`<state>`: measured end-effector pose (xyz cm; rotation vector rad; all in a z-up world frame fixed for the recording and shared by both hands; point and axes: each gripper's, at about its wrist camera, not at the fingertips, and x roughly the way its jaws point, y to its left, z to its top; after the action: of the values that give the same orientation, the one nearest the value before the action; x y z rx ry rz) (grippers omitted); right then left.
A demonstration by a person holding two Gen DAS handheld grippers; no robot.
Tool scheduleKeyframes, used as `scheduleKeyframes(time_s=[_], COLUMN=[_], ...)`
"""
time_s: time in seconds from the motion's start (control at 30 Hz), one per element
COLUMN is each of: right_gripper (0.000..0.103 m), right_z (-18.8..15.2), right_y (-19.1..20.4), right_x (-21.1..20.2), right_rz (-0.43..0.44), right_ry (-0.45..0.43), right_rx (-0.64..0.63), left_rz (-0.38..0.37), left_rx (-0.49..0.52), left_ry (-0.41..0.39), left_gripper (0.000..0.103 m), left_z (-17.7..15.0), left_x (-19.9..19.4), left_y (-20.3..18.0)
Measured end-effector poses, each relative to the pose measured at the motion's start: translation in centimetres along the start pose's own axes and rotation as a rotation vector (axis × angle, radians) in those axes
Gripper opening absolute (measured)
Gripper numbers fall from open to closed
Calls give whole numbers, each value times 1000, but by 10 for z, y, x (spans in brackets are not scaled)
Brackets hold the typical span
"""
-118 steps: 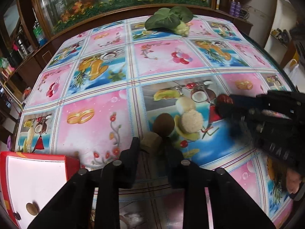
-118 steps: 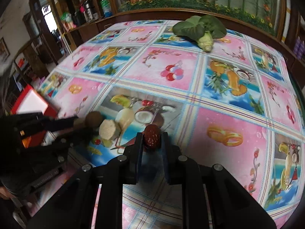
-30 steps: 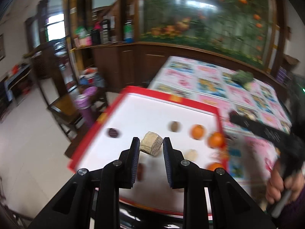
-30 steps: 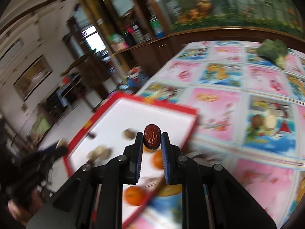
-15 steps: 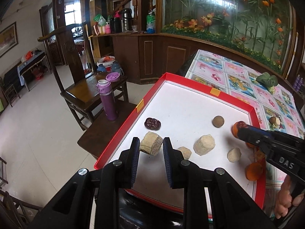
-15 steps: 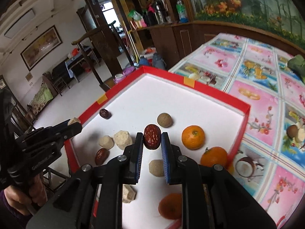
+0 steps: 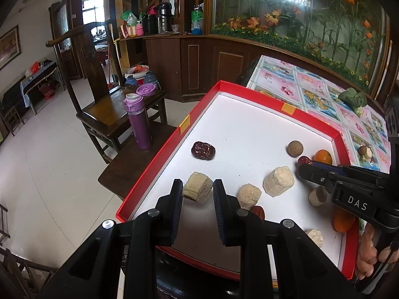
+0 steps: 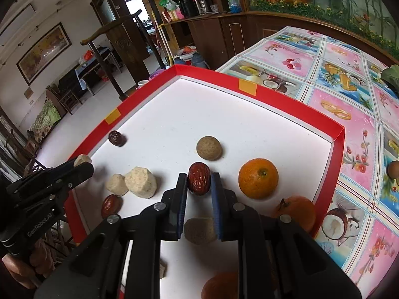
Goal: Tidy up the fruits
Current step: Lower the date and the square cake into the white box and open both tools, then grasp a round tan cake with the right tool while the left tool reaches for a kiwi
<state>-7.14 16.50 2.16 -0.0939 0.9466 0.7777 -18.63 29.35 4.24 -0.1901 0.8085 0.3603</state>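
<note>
Both grippers hang over the tray (image 8: 294,114): left gripper (image 7: 197,190) clamps a beige chunk (image 7: 197,190), right gripper (image 8: 199,182) clamps a date (image 8: 198,178); 1 orange (image 8: 258,178) at 3 o'clock.

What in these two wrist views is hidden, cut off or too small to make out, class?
- Right wrist view: the beige piece under the right gripper is partly covered by its fingers.
- Right wrist view: the bottom orange is cut off by the gripper body.
- Left wrist view: the fruit on the tablecloth is too small to identify.
- Left wrist view: the tray's near right part is hidden by the right gripper.
</note>
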Motion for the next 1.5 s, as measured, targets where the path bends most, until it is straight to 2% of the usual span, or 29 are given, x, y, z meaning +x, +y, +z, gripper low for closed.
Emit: scheduleKeyframes(time_s=[0.47,0.57,0.63,0.7,0.83,0.93,1.0,1.07,1.13,1.37,1.5], right_gripper=[21,23,31,38,45,58,59,60,60,60,60], right_z=[-2,-2,-2,-2,0,-1,-4,-6,-11,-32,-36], right_y=[2,4,5,4,-7,-29,-52,-75,-105,-194,-222], right_x=[0,0,-1,-11,-38,-63,-77,-85,-93,-113,-115], right_rz=[-16,-28,-30,-15,8,-34,-76,-119,-169,-318,-328], right_ry=[-2,2,6,-32,-126,-199,-230,-235,-231,-179,-153], right_rx=[-21,-37,-45,-43,-42,-23,5,32,75,197,244], left_rz=[17,12,29,45,76,91,86,70,50,-59,-107], left_rx=[-11,-8,-9,-1,-2,12,36,79,114,291,344], left_ry=[54,63,68,61,40,7,-20,-46,-58,-62,-37], left_gripper=[25,31,44,55,56,63,70,72,79,79,79], left_z=[-5,-4,-4,-4,-1,4,8,12,16,29,31], left_x=[12,12,12,9,-1,-12,-21,-30,-33,-30,-22], left_y=[1,0,-1,-3,-7,-16,-29,-49,-67,-154,-190])
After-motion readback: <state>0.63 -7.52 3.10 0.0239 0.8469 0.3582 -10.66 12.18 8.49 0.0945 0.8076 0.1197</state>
